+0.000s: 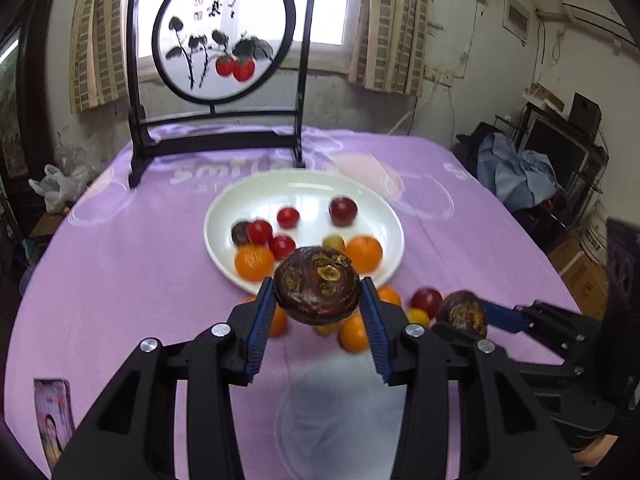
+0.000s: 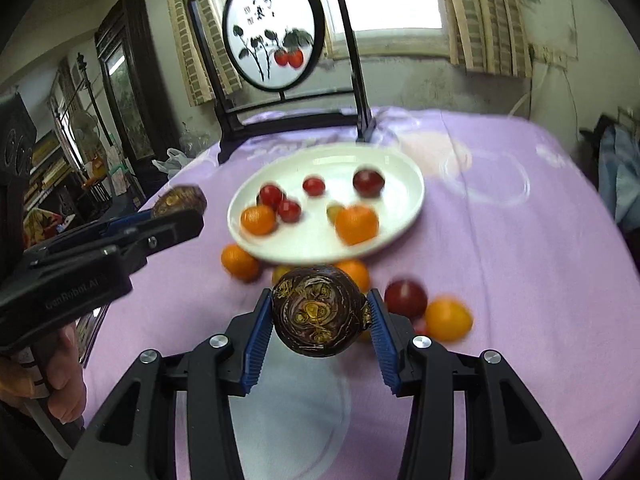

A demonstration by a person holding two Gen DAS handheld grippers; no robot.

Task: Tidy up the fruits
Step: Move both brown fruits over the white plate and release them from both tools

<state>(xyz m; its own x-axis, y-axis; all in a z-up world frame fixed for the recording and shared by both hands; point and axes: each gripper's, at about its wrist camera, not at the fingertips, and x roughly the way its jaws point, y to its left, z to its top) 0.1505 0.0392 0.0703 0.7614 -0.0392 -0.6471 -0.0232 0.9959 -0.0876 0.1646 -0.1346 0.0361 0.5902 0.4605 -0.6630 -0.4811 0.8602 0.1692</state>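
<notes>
My left gripper [image 1: 318, 294] is shut on a dark brown, scarred round fruit [image 1: 320, 280], held above the purple cloth just in front of the white plate [image 1: 304, 179]. To its right, my right gripper [image 1: 466, 320] is shut on a second dark brown fruit [image 1: 460, 312]. The right wrist view shows that fruit [image 2: 318, 312] pinched between the blue pads of the right gripper [image 2: 320, 314], and the left gripper [image 2: 182, 210] at the left with its own fruit [image 2: 180, 199]. The plate [image 2: 416, 200] holds two oranges and several small red fruits. More oranges [image 2: 240, 262] and a red fruit [image 2: 406, 298] lie loose before it.
A black-framed round painted screen [image 1: 218, 40] stands at the table's far edge behind the plate. A photo card [image 1: 52, 420] lies at the near left corner. A person's hand [image 2: 60, 380] grips the left tool. Clutter and shelves surround the table.
</notes>
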